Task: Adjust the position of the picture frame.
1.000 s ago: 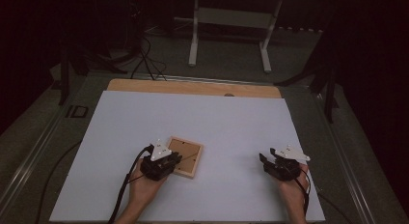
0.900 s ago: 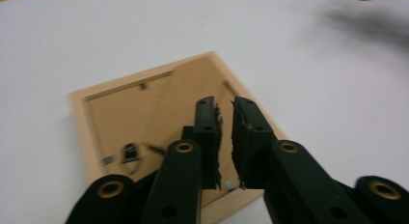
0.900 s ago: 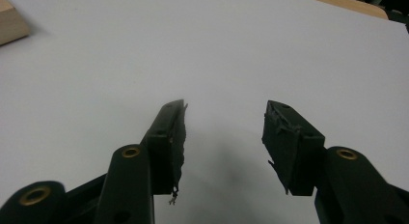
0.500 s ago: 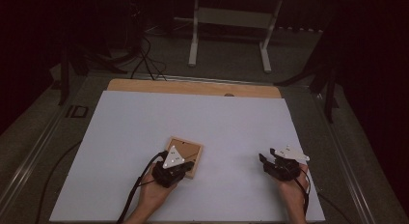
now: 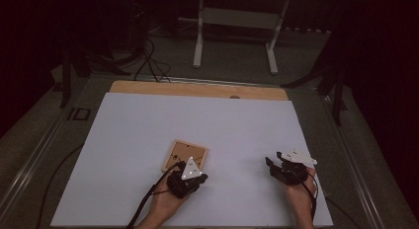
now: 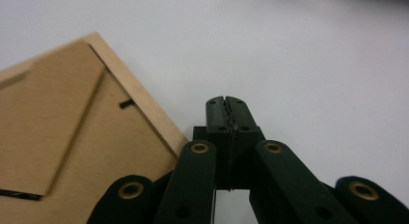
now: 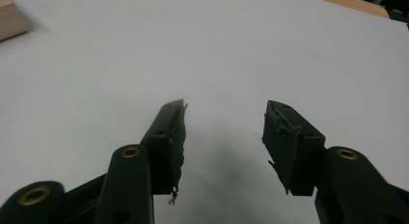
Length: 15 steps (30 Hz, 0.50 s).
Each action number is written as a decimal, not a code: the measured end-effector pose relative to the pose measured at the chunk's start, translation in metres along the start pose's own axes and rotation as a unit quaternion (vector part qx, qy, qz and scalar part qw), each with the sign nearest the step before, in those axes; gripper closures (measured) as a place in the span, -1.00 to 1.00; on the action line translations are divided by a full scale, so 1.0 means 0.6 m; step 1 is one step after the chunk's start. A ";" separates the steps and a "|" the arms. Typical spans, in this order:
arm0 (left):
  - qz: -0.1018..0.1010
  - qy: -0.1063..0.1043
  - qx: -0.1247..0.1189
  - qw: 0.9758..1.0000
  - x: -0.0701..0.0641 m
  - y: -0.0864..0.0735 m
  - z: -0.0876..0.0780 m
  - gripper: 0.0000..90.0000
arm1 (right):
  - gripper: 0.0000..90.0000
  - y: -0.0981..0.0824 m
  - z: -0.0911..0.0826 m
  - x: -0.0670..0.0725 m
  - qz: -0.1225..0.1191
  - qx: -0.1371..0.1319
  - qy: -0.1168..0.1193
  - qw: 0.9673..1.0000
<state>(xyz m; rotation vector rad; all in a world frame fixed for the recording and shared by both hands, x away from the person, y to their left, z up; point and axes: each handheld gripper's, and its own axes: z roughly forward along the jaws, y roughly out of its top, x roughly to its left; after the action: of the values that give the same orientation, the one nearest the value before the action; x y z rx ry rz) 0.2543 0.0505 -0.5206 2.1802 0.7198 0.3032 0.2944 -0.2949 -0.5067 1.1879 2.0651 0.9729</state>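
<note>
1. No brand, label or writing can be read on anything here.
2. One square, light wooden picture frame (image 5: 185, 157) lies flat, back side up, on the white sheet covering the table (image 5: 148, 135). It sits just ahead of the left gripper (image 5: 190, 166); in the left gripper view its corner edge (image 6: 140, 96) lies just to the left of the jaw tips.
3. The left gripper (image 6: 226, 108) has its jaws pressed together with nothing between them, having just been closing.
4. The right gripper (image 5: 274, 166) rests well apart to the right of the frame, its jaws (image 7: 225, 125) moderately wide and empty over bare sheet.
5. One strip of bare wooden tabletop (image 5: 197, 89) shows along the sheet's far edge, and a white metal stand (image 5: 237, 17) is on the floor beyond.
6. Nothing stands between either gripper and the frame.
</note>
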 end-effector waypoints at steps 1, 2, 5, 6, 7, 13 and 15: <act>0.003 0.001 0.003 1.000 -0.001 0.000 0.001 0.99 | 0.10 0.000 0.000 0.000 0.000 0.000 0.000 1.000; 0.006 0.002 0.006 1.000 -0.002 -0.001 0.003 0.99 | 0.10 0.000 0.000 0.000 0.001 0.000 0.000 1.000; 0.005 0.003 0.009 1.000 -0.002 -0.003 0.004 0.99 | 0.10 0.000 -0.001 -0.001 -0.001 -0.001 0.000 1.000; 0.003 0.003 0.009 1.000 -0.002 -0.003 0.003 0.99 | 0.10 0.000 -0.001 -0.001 0.000 -0.001 0.000 1.000; 0.003 0.004 0.008 1.000 -0.003 -0.003 0.003 0.99 | 0.10 0.000 -0.001 -0.001 0.000 -0.001 -0.001 1.000; -0.001 0.004 0.017 1.000 -0.004 -0.012 -0.003 0.99 | 0.10 -0.001 -0.003 -0.004 0.003 -0.003 0.000 1.000; -0.001 0.006 0.018 1.000 -0.005 -0.015 -0.006 0.99 | 0.10 -0.001 -0.003 -0.004 0.003 -0.003 0.000 1.000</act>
<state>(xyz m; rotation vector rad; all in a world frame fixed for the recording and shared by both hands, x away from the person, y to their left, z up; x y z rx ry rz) 0.2468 0.0555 -0.5247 2.2123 0.7401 0.3049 0.2936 -0.2979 -0.5058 1.1921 2.0585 0.9823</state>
